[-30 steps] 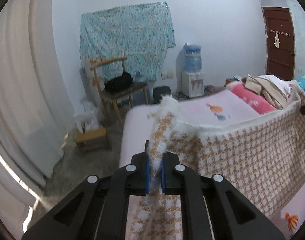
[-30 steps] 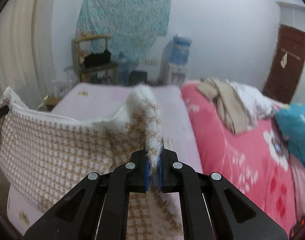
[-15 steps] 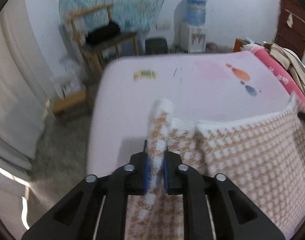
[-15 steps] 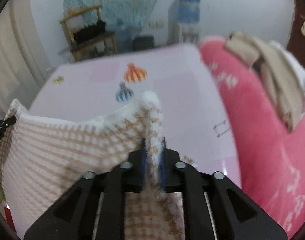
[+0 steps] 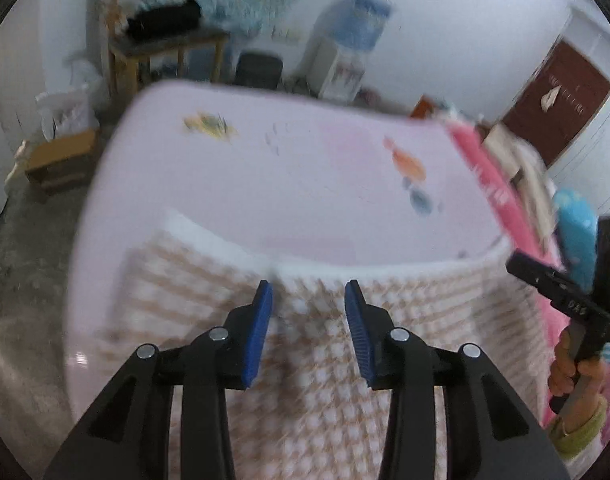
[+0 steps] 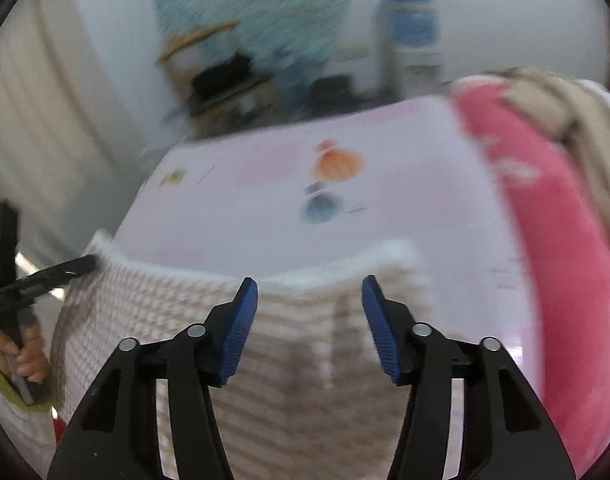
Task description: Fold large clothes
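A large tan-and-white checked garment with a fluffy white edge (image 5: 313, 360) lies spread on the pale pink bed (image 5: 289, 184); it also shows in the right wrist view (image 6: 289, 344). My left gripper (image 5: 308, 300) is open and empty just above the garment's white top edge. My right gripper (image 6: 309, 294) is open and empty above the same edge. The right gripper shows at the right of the left wrist view (image 5: 561, 296). The left gripper shows at the left of the right wrist view (image 6: 33, 280). Both views are blurred by motion.
A pink flowered quilt (image 6: 553, 248) with a pile of beige clothes (image 6: 577, 112) lies on the bed's right side. A wooden chair (image 5: 161, 40), a water dispenser (image 5: 345, 52), a small stool (image 5: 61, 156) and a brown door (image 5: 557, 100) stand beyond the bed.
Both grippers have opened and let go of the garment's top edge. The garment has dropped from hanging upright to lying on the bed. Both cameras have tilted down toward the bed.
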{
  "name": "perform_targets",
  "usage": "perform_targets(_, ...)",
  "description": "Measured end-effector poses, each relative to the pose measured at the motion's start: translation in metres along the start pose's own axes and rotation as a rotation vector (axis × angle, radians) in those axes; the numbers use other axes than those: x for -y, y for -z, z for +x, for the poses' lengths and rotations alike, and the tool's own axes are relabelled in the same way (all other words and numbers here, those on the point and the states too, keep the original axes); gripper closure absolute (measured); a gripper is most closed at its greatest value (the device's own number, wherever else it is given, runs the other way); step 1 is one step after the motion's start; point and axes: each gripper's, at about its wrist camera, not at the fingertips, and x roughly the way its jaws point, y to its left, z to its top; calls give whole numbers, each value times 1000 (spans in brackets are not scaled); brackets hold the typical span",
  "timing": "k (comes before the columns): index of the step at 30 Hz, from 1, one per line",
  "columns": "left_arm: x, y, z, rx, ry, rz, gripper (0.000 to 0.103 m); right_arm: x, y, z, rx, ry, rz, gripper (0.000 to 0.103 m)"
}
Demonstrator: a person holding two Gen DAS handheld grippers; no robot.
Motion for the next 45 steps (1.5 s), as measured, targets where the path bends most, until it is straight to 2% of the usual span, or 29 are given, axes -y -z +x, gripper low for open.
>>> perform_targets(1,-5,0,14,5,-33,-18,66,0,0,15,-28,23,3,58)
perform_targets(2,-13,0,18,15,-37,-40,66,6,0,27,-46,61,6,61)
perform_targets(3,-28,-1,21,26,-34,-103,66,14,-1,33,-54,74,17,63)
perform_targets(4,-41,-1,20,28,-7,-159,70,29,0,32,-52,84,59,63)
perform_targets(6,-62,-2,9,42,52,-254,71,57,0,20,-32,156,141,71)
perform_targets(8,-76,2,-10,74,-49,-279,72,77,6,-5,-8,297,205,64)
perform_targets(9,-80,4,-21,85,-88,-279,72,81,8,-19,13,314,215,64)
perform_targets(11,-77,12,-47,137,-93,-259,72,75,18,-55,80,300,203,64)
perform_targets(13,-59,22,-71,170,-58,-191,72,50,30,-83,122,269,136,63)
perform_targets(15,-30,37,-83,162,9,-106,72,12,51,-99,128,191,39,62)
perform_targets(17,-7,58,-85,128,27,-32,72,-19,72,-100,100,113,-47,61)
perform_targets(18,0,66,-83,117,14,-9,72,-28,82,-98,85,98,-68,61)
perform_targets(20,7,93,-76,108,-74,27,72,-36,100,-89,48,120,-92,61)
perform_targets(22,-10,106,-57,54,-150,-9,72,-21,117,-73,-17,149,-45,60)
perform_targets(23,-22,111,-48,36,-141,-41,72,-4,124,-62,-53,167,8,58)
perform_targets(24,-29,115,-49,62,-102,-56,72,6,126,-60,-58,138,44,58)
perform_targets(26,-26,118,-61,72,-149,-53,72,12,124,-71,-57,146,80,59)
perform_targets(28,-15,126,-85,121,-192,-19,71,-1,128,-94,-30,162,66,59)
perform_targets(29,-5,133,-97,161,-189,19,71,-11,134,-109,-11,132,52,58)
perform_targets(31,15,148,-107,182,-136,73,66,-38,148,-123,14,73,0,58)
perform_targets(33,30,164,-98,135,-102,114,64,-63,165,-120,7,55,-73,56)
perform_targets(36,40,188,-54,17,-236,164,64,-74,188,-85,-70,90,-105,55)
perform_targets(37,41,191,-57,46,-238,162,64,-68,192,-80,-76,79,-67,54)
perform_targets(39,43,193,-66,43,-237,155,64,-68,186,-88,-83,83,-21,55)
perform_targets(42,46,203,-93,96,-170,139,63,-83,182,-103,-20,69,-79,55)
perform_targets(43,50,209,-95,102,-171,155,60,-98,189,-104,-18,60,-121,55)
perform_targets(45,50,219,-83,60,-202,167,58,-118,204,-91,-40,78,-195,53)
